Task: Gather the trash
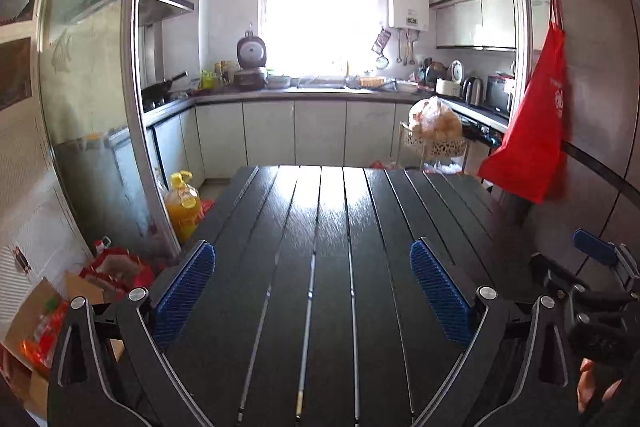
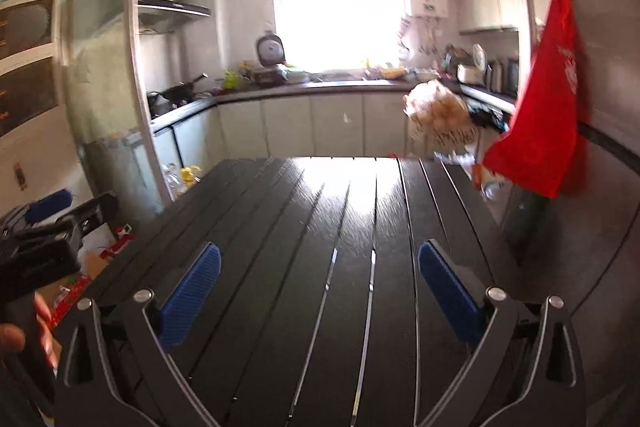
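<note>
Both grippers hover side by side over a black slatted table (image 1: 320, 267) (image 2: 340, 247) that faces a kitchen. My left gripper (image 1: 312, 267) stands open, its blue pads wide apart with only bare tabletop between them. My right gripper (image 2: 320, 267) is open just as wide and holds nothing. The right gripper shows at the right edge of the left wrist view, one blue pad (image 1: 594, 247) visible, with a hand below it. The left gripper shows at the left edge of the right wrist view, held by a hand (image 2: 24, 331). No piece of trash shows on the table.
A red apron (image 1: 528, 131) hangs on the door to the right. Beyond the table stand a rack with a bag of round food (image 1: 434, 125), a yellow oil bottle (image 1: 182, 203) on the floor at left, and red packaging and cardboard boxes (image 1: 116, 271).
</note>
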{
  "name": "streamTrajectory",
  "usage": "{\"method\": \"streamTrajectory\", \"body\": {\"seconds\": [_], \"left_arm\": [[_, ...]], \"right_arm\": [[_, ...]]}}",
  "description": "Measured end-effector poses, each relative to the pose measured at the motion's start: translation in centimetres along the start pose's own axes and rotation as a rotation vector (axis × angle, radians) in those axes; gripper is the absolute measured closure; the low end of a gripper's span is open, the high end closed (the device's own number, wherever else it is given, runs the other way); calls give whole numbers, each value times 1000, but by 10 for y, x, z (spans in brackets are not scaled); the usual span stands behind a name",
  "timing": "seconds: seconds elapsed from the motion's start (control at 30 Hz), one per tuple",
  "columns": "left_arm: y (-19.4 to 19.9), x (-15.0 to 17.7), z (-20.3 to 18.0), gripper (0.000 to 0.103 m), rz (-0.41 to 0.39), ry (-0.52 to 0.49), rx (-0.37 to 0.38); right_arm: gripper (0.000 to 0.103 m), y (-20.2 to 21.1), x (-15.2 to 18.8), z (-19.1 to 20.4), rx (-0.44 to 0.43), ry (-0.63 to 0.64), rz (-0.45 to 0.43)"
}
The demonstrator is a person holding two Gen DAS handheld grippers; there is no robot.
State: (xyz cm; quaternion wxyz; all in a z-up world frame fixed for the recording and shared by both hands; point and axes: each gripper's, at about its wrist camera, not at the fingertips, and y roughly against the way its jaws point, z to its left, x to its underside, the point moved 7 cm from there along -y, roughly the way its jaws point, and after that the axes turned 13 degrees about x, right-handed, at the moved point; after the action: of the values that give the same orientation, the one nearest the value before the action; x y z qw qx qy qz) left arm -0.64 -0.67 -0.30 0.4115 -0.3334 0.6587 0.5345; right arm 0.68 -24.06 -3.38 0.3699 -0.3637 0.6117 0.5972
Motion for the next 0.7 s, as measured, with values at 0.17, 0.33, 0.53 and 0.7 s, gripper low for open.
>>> {"method": "streamTrajectory", "body": {"seconds": [0.17,0.33,0.53,0.7], "left_arm": [[-34,16,2,8,46,26,28],[-42,28,4,8,60,15,23],[-56,44,7,8,94,16,22],[-62,55,11,8,110,38,20]], "right_arm": [[4,-21,17,-7,56,-38,68],[4,-28,34,-24,98,-79,104],[3,-41,61,-31,132,-90,164],[3,-39,70,-27,130,-84,173]]}}
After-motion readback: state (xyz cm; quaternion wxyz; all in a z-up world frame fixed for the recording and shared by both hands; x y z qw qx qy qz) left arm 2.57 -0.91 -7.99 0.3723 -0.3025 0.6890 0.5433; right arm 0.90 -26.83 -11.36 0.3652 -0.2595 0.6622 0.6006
